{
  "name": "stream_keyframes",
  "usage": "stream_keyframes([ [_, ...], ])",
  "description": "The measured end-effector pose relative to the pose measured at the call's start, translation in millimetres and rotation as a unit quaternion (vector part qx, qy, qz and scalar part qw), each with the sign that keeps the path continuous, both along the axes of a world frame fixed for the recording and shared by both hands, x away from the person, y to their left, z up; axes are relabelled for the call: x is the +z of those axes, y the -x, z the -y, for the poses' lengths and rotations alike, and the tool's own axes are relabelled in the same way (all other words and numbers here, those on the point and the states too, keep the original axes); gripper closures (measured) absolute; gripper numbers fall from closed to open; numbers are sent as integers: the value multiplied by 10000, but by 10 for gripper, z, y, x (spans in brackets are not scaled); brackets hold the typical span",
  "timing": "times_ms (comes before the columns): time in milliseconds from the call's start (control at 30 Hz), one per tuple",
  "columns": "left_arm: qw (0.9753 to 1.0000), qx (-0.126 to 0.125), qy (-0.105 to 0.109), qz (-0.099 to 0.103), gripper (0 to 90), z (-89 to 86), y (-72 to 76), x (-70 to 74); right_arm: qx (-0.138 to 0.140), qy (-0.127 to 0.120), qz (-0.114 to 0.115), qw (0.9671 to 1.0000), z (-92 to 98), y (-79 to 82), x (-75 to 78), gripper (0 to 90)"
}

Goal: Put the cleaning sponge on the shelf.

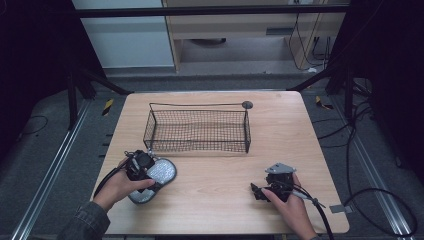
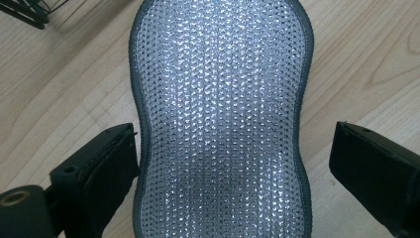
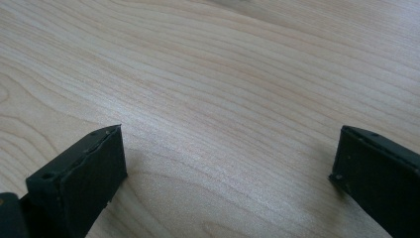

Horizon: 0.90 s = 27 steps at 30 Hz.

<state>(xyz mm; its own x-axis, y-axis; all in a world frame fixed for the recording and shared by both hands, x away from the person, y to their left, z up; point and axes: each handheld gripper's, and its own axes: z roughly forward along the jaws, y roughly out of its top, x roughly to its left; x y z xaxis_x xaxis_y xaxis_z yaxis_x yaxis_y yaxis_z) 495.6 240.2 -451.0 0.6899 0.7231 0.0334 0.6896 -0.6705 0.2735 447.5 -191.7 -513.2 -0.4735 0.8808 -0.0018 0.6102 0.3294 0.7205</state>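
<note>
Light wooden table [image 1: 215, 175] is seen mid-frame, with one black wire basket [image 1: 197, 131] at its upper centre. One silver mesh scouring pad [image 1: 156, 177] lies flat at lower left, its long axis running lower left to upper right. It is straddled by the spread left gripper [image 2: 233, 163], one jaw each side. Lower right, the right gripper [image 3: 230, 168] is spread over bare wood.
</note>
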Motion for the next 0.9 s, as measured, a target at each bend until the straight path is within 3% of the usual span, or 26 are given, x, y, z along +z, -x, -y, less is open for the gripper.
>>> stream_keyframes([
  [633,9999,128,20,-46,43,-47,-71,-102,27,9,-10,10000,2,0,2,4],
  [900,9999,67,73,-108,42,-68,-78,-171,34,12,-14,10000,1,1,3,4],
])
